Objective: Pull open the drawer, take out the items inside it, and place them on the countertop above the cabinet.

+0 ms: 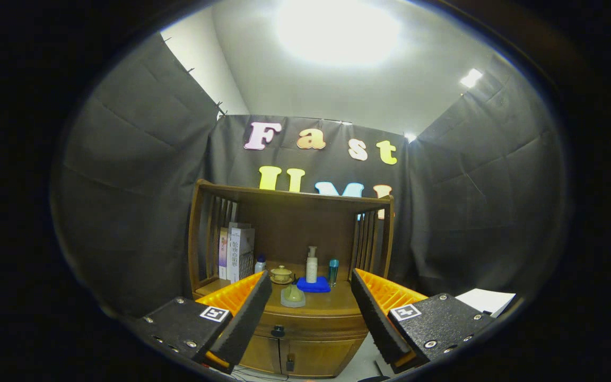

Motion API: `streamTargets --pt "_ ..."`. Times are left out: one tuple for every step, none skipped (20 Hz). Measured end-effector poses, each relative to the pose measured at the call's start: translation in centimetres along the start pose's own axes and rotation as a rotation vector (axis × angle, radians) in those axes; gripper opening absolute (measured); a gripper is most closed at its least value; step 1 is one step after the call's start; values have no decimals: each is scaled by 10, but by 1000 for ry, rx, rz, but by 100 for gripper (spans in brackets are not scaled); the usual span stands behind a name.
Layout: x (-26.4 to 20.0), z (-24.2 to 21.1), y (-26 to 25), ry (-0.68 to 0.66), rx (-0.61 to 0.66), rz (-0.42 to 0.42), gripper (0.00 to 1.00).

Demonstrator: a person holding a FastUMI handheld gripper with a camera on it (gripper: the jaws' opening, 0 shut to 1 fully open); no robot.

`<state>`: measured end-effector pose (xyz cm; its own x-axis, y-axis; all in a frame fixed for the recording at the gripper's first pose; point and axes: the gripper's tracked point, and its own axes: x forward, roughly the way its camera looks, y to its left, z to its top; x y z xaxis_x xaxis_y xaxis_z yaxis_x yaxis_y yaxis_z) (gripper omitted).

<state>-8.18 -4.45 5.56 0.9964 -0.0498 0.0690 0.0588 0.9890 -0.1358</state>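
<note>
A brown wooden cabinet (311, 339) stands ahead against the booth's back wall, with a shut drawer (316, 322) under its countertop (332, 303). A small dark knob (278, 331) sits on the drawer's front, left of centre. My gripper (311, 297) is open and held well back from the cabinet, its fingers spread wide with nothing between them. On the countertop stand a pale pump bottle (311, 264), a teal bottle (333, 271), a blue cloth (314, 286), a lidded cup on a saucer (281, 274) and a pale green piece (293, 296) near the front edge.
A shelf frame with slatted sides (215, 233) rises over the countertop. Boxes (237, 251) and a small white bottle (260, 263) stand at its left. Two lower doors (305, 358) sit beneath the drawer. A white sheet (483, 300) lies off to the right.
</note>
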Motion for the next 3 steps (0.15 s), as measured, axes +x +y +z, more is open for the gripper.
streamTargets --pt "1 -2 0 6 -3 -1 94" --pt "1 -5 1 14 -10 0 94" --pt "3 -7 1 20 -18 1 94"
